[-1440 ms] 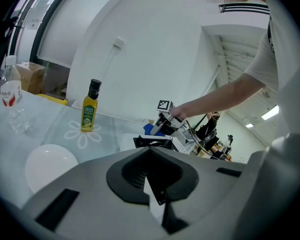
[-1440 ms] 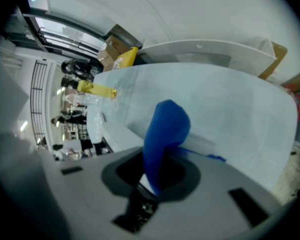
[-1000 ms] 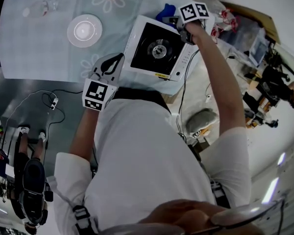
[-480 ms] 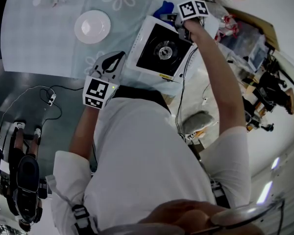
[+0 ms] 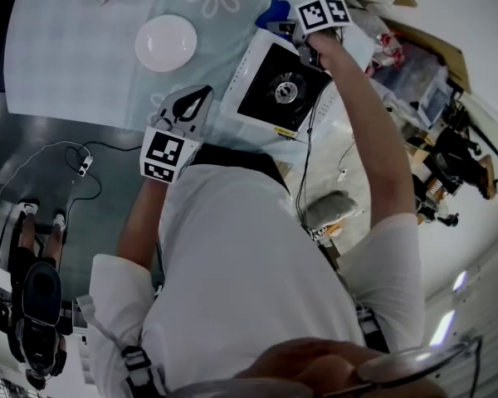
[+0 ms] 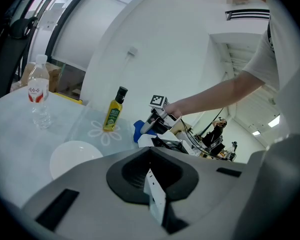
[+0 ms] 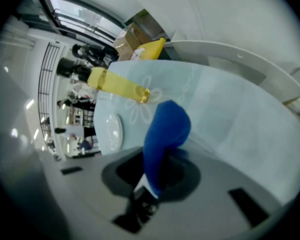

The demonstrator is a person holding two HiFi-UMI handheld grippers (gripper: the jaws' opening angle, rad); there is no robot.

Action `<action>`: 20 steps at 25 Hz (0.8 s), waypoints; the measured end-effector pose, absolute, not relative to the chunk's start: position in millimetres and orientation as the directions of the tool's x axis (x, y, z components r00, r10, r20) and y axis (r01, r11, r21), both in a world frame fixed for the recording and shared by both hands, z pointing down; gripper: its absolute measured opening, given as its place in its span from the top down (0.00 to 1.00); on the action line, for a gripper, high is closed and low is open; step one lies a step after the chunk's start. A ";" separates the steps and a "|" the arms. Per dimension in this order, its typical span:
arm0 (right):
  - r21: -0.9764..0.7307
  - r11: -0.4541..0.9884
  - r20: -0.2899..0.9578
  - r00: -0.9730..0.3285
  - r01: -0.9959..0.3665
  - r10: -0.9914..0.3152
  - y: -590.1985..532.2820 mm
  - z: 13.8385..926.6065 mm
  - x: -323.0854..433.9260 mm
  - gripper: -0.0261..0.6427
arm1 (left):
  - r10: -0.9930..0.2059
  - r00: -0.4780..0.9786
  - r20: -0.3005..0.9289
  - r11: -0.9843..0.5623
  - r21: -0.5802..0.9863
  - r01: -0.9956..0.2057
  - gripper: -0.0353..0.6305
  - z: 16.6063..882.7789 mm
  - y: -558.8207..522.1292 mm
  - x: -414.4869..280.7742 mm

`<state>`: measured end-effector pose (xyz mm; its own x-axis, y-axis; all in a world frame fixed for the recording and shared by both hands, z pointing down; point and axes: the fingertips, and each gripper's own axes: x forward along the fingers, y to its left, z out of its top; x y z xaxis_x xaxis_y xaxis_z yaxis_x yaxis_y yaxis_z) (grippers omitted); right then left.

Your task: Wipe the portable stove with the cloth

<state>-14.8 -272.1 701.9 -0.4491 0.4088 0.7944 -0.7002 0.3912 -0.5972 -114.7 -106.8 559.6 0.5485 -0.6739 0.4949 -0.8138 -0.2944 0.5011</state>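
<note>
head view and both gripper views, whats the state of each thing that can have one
left gripper: shut, nothing held
right gripper: shut on the cloth
cloth: bunched, sticking out past the jaws
portable stove: on the table, burner bare
plate: empty
oil bottle: upright, cap on
water bottle: upright, cap on

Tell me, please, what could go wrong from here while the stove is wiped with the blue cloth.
1. The stove sits close to the near edge of the table, and the left claw, shut and empty, is off it; a firm stroke might slide it off.
2. A black cord hangs down past that edge and could snag.
3. The right claw holds the cloth near the yellow bottle; a wide sweep may topple it.
</note>
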 end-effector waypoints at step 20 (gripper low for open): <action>-0.384 0.886 0.898 -0.330 -0.260 0.292 -256.4 664.6 -59.4 0.85 | -0.713 0.525 0.465 -0.272 0.506 -0.819 0.90 555.2 -94.6 -132.3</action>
<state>-59.4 -256.4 664.6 -0.3302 0.2921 0.8976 -0.2597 0.8861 -0.3839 -132.3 -94.6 555.2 0.5246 -0.7131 0.4650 -0.8186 -0.2725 0.5056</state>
